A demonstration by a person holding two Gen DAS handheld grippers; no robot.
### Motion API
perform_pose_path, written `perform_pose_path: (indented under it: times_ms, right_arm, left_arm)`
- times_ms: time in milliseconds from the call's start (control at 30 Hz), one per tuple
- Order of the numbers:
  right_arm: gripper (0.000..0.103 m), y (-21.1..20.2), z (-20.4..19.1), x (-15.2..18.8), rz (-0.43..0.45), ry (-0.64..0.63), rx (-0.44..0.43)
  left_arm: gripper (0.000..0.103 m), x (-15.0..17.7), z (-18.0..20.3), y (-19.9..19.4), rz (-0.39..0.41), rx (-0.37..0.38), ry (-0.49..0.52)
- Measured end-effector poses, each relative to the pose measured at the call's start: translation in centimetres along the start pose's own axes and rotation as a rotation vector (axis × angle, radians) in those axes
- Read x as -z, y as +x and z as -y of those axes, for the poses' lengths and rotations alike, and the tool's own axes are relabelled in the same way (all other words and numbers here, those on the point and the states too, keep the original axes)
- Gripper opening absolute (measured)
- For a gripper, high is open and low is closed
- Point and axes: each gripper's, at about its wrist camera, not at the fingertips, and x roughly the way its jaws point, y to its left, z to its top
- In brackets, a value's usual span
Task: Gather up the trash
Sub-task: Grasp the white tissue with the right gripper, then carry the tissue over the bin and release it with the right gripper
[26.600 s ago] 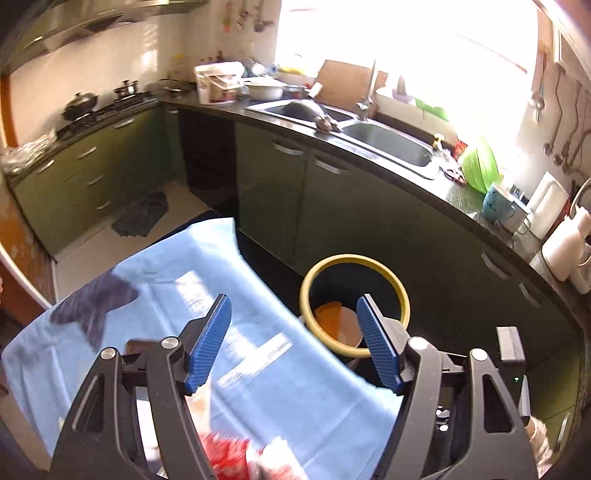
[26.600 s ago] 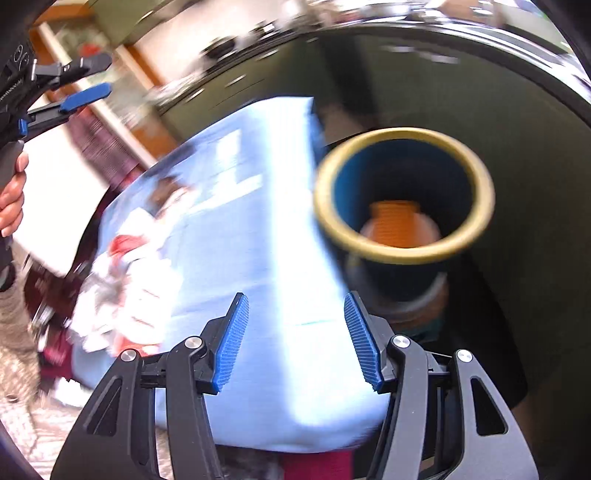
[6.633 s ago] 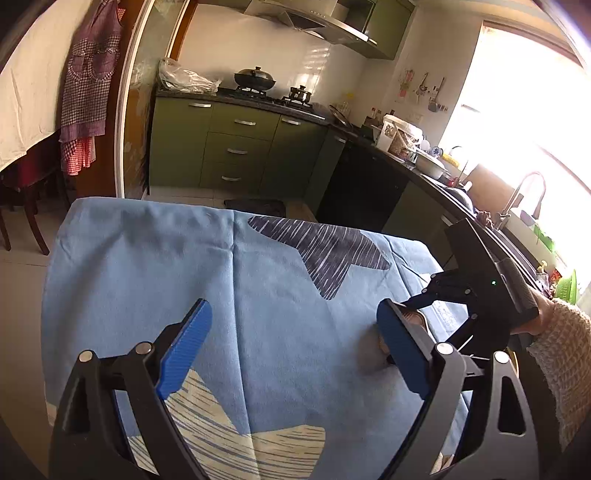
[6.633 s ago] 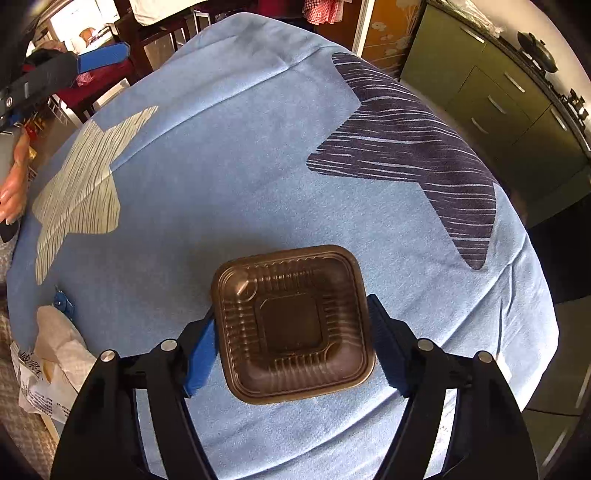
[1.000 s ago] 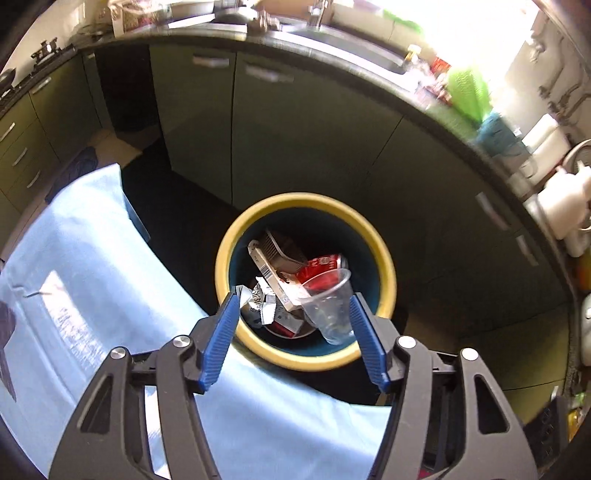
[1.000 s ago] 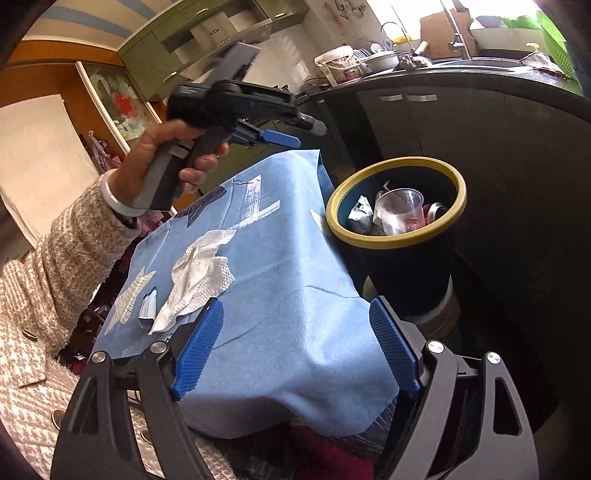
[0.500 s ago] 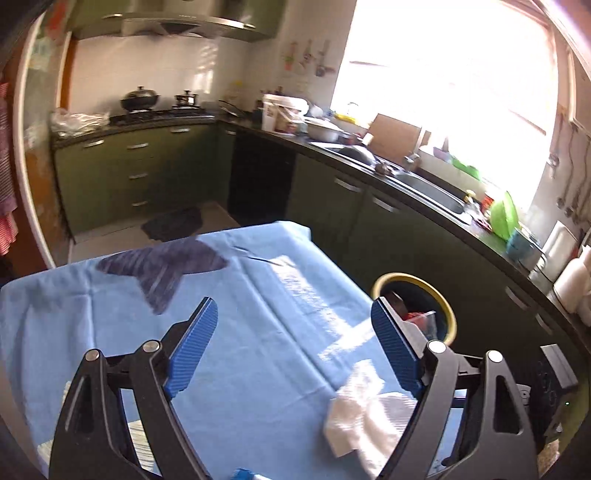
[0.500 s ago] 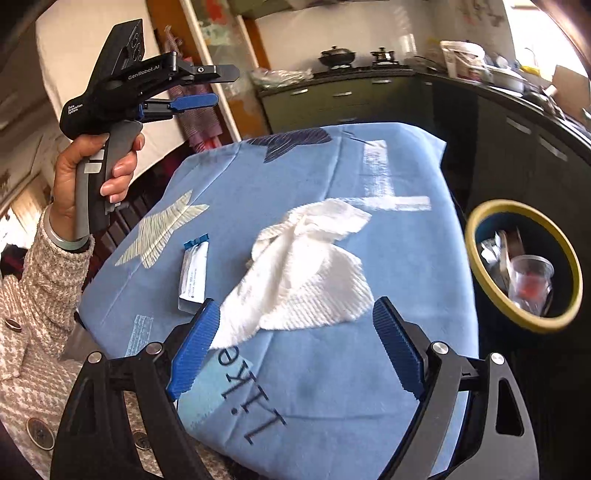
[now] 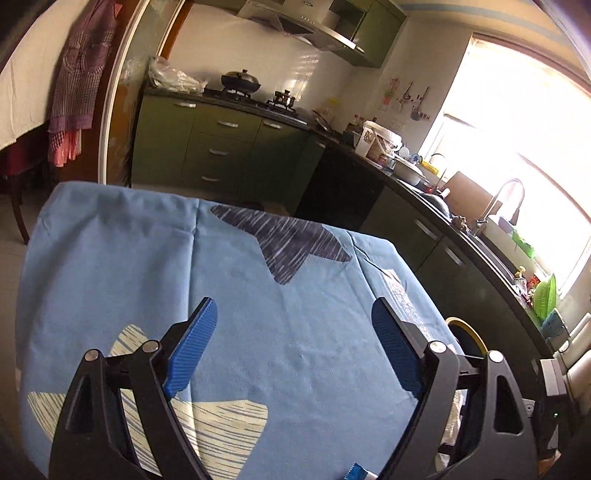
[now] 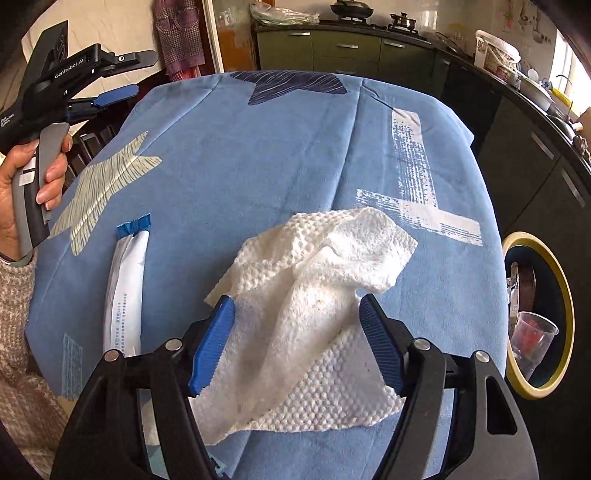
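Your right gripper and left gripper are both spread; paper towel on blue tablecloth, kitchen bin alongside.

From my station I saw a blue tablecloth printed with a dark striped star and a pale striped star, plus white blocky marks near its right edge. Behind it ran green cabinets under a dark counter. A lidded wok and a small pot sat on the stove, beneath a steel range hood. A checked apron hung at the left. A white bucket stood on the counter, and a curved faucet rose by the bright window.
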Motion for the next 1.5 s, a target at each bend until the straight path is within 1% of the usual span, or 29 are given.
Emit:
perform_pose_path:
  times_ms: [33,100,133,167,233,333,400,467,533,600,700,733,800,867,900,933,967,1000,1033,1067,1100,1167,1233,1333,1400,1500]
  right_arm:
    - [0.063,0.3,-0.1,-0.1,-0.007,-0.003,-0.002]
    - [0.048,0.3,-0.1,-0.3,0.001,-0.008,-0.009]
    - [0.022,0.1,-0.1,-0.3,0.006,-0.009,-0.015]
    - [0.009,-0.2,-0.1,-0.3,0.019,-0.002,-0.015]
    - [0.009,-1.2,0.1,-0.3,0.054,0.009,-0.008]
    - [0.008,-3.4,1.1,-0.1,0.103,0.052,-0.026]
    - [0.008,-5.0,2.4,0.1,0.127,0.077,-0.008]
    - [0.008,-6.6,4.5,0.1,0.144,0.119,0.028]
    - [0.008,-8.0,7.7,0.2,0.155,0.175,0.107]
    - [0.009,-8.8,11.7,0.1,0.149,0.241,0.182]
    - [0.009,-8.2,18.0,-0.2,0.095,0.34,0.287]
    - [0.009,-7.6,19.8,-0.3,0.069,0.366,0.31]
    - [0.009,-6.2,23.0,-0.5,0.029,0.411,0.335]
    - [0.009,-4.3,25.6,-0.8,-0.021,0.45,0.337]
    - [0.01,-3.5,26.7,-0.9,-0.031,0.472,0.34]
    - [0.022,-2.6,27.7,-1.0,-0.049,0.487,0.342]
    - [0.047,-1.8,28.7,-1.0,-0.078,0.501,0.354]
    - [0.056,-1.4,29.3,-0.9,-0.085,0.514,0.388]
    - [0.059,-1.6,29.9,-0.6,-0.077,0.524,0.425]
    - [0.059,-2.1,30.1,-0.2,-0.065,0.54,0.444]
    - [0.059,-3.0,30.0,0.2,-0.037,0.557,0.432]
    - [0.059,-5.3,28.9,1.2,0.032,0.581,0.375]
    - [0.059,-7.4,26.7,2.4,0.08,0.579,0.325]
    - [0.066,-9.8,22.1,4.6,0.137,0.541,0.225]
    - [0.067,-10.8,18.9,6.3,0.149,0.502,0.179]
    - [0.067,-11.4,15.7,8.3,0.157,0.473,0.139]
  left_arm:
    - [0.081,0.3,-0.1,0.3,-0.011,0.01,-0.009]
    - [0.081,0.5,-0.1,0.4,-0.017,0.0,-0.003]
    - [0.081,0.5,0.0,0.5,-0.014,-0.008,0.004]
    - [0.081,0.6,0.0,0.4,-0.01,-0.013,0.01]
    - [0.081,0.7,0.1,0.2,-0.005,-0.017,0.015]
    - [0.081,0.8,0.3,0.3,-0.006,-0.022,0.02]
    - [0.081,0.9,0.3,0.3,-0.005,-0.026,0.024]
    - [0.081,1.0,0.3,0.3,-0.006,-0.024,0.024]
    - [0.081,1.0,0.3,0.2,-0.003,-0.023,0.023]
    - [0.082,1.0,0.4,0.2,-0.002,-0.027,0.028]
    - [0.084,1.1,0.5,0.4,-0.008,-0.036,0.034]
    - [0.084,1.2,0.5,0.4,-0.012,-0.036,0.035]
    - [0.084,1.3,0.6,0.5,-0.015,-0.034,0.037]
    - [0.084,1.3,0.8,0.6,-0.018,-0.039,0.049]
    - [0.084,1.4,0.9,0.6,-0.018,-0.043,0.056]
    - [0.084,1.4,1.0,0.7,-0.019,-0.046,0.063]
    - [0.084,1.4,1.1,0.7,-0.021,-0.048,0.068]
    - [0.084,1.5,1.2,0.7,-0.023,-0.047,0.072]
    - [0.084,1.5,1.2,0.8,-0.025,-0.048,0.074]
    - [0.084,1.5,1.3,0.8,-0.026,-0.047,0.076]
    - [0.084,1.6,1.4,0.8,-0.029,-0.047,0.079]
    - [0.084,1.6,1.7,0.9,-0.037,-0.044,0.09]
    - [0.084,1.9,2.3,1.1,-0.059,-0.025,0.108]
    - [0.084,2.3,3.8,1.3,-0.101,0.037,0.157]
    - [0.084,2.7,5.1,1.3,-0.136,0.049,0.199]
    - [0.084,3.7,6.5,1.2,-0.219,0.056,0.227]
